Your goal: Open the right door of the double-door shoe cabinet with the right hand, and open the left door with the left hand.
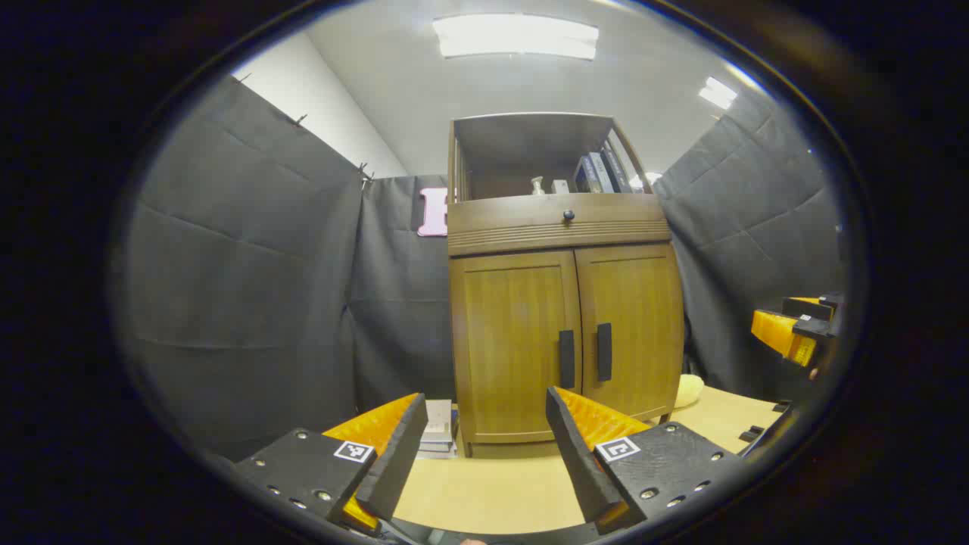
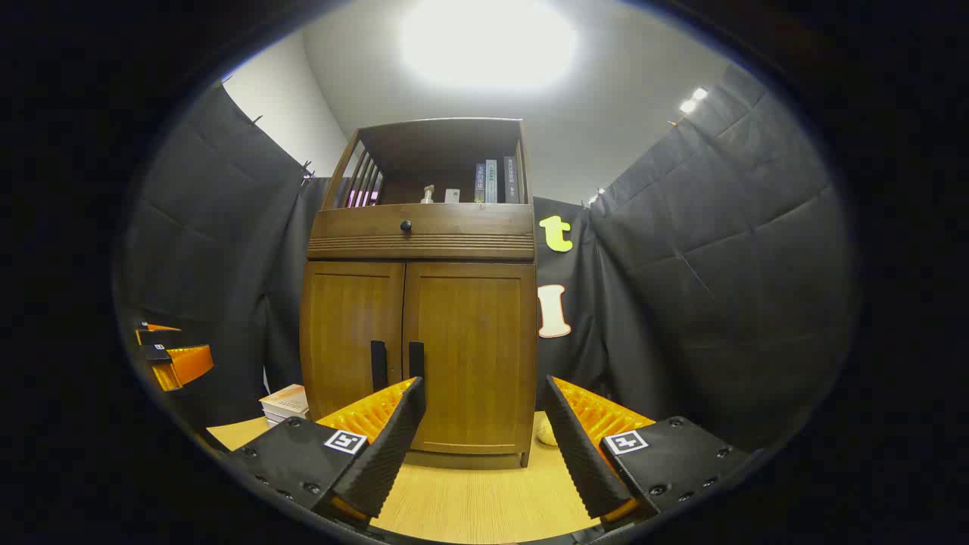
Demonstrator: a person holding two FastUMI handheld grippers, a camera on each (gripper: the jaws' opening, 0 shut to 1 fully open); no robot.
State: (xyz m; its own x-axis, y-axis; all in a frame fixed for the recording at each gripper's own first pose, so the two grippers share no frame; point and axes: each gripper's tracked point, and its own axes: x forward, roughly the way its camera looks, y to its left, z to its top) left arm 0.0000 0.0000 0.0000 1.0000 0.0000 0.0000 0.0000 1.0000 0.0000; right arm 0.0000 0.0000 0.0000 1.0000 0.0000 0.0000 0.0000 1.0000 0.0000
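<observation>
Facing the brown wooden double-door shoe cabinet (image 2: pixel 420 303) head-on, both grippers hang back from it, neither touching anything. The right gripper (image 2: pixel 484 428) has its fingers spread wide apart, empty, with the right door (image 2: pixel 473 352) straight ahead and closed. The left gripper (image 1: pixel 484 431) is just as open and empty, looking at the closed left door (image 1: pixel 511 344) from the pale wooden surface (image 1: pixel 484 492) on which the cabinet stands.

The step in hand looks like the approach to the right door. Its slim dark vertical right handle (image 2: pixel 416 362) sits at the inner edge of the door, just beside the matching left handle (image 2: pixel 378 365), and that closeness is the catch: the right gripper wants to drift across toward the centre seam and line one finger into the narrow gap between the two bars, so it closes on the right one alone. Fingers should bracket the bar from its sides, mid-height, before closing. The pull should then probably follow an arc outward to the right, about the hinge on the outer edge, not a straight tug.

The left gripper can likely wait, staying well apart from the swinging door, then take the left handle (image 1: pixel 566 359) the same way.
</observation>
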